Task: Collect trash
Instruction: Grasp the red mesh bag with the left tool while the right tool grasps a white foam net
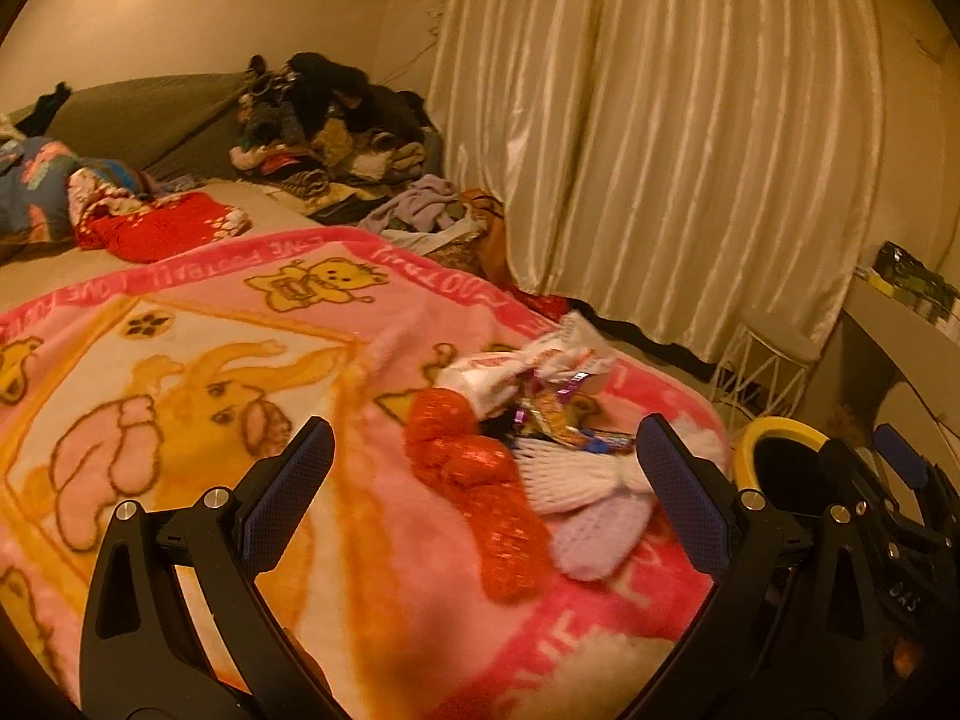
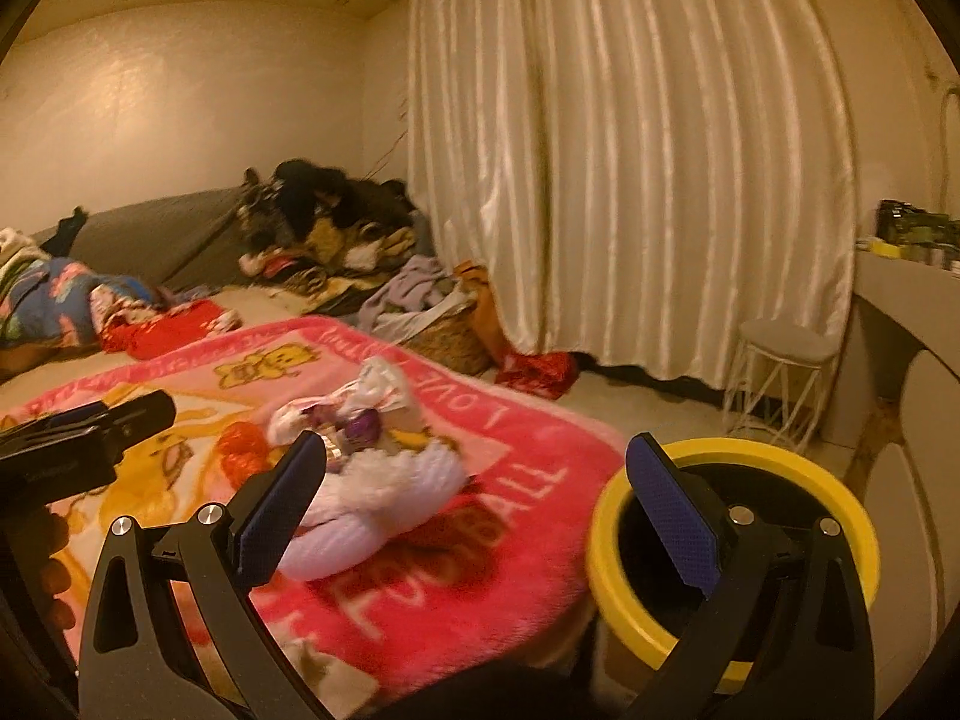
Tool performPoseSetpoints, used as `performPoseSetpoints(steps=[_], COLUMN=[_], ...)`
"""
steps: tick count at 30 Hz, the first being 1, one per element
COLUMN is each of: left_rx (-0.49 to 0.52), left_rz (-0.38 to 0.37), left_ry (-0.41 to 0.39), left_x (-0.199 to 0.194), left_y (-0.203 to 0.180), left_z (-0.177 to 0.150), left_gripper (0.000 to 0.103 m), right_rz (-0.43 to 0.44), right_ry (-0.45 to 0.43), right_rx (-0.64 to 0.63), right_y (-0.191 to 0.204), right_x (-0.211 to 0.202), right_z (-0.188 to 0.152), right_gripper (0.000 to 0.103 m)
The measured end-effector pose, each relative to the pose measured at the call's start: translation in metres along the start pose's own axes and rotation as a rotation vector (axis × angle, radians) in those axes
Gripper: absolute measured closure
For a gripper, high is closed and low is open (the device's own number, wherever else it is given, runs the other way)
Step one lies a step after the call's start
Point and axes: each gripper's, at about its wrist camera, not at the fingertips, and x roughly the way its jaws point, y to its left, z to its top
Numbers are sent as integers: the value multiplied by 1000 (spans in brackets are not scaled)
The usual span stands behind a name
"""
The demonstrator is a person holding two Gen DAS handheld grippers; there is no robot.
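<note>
A heap of trash lies on the pink blanket (image 1: 180, 396): white crumpled wrappers (image 1: 528, 366), a red shiny wrapper (image 1: 474, 468), colourful snack wrappers (image 1: 558, 426) and white foam netting (image 1: 576, 480). My left gripper (image 1: 480, 480) is open and empty, hovering just short of the heap. My right gripper (image 2: 474, 480) is open and empty, between the heap (image 2: 360, 456) and a black bin with a yellow rim (image 2: 606, 564). The bin also shows in the left wrist view (image 1: 780, 432), and the left gripper shows in the right wrist view (image 2: 90, 438).
The bed holds bedding (image 1: 54, 186) and a pile of clothes (image 1: 336, 126) at the far end. A laundry basket (image 2: 444, 324) stands by the cream curtain (image 2: 630, 180). A white wire stool (image 2: 780, 378) and a white desk (image 2: 900, 312) stand at right.
</note>
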Motion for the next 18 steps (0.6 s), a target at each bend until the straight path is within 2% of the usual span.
performPoseSetpoints(steps=[7, 12, 15, 16, 18], left_rx=[-57, -114, -113, -110, -116], left_rz=[42, 38, 55, 56, 45], left_ry=[5, 31, 55, 65, 86], left_x=[14, 29, 44, 48, 59], left_y=[33, 57, 62, 61, 60], left_z=[7, 8, 6, 5, 3], left_gripper=[10, 10, 10, 10, 10], right_rz=[67, 82, 87, 93, 100], right_ry=[93, 185, 227, 244, 276], right_rx=[-37, -44, -38, -36, -30], right_y=[21, 34, 35, 35, 36], right_x=[30, 53, 63, 67, 75], right_z=[11, 10, 8, 8, 7], right_gripper=[6, 6, 7, 9, 23])
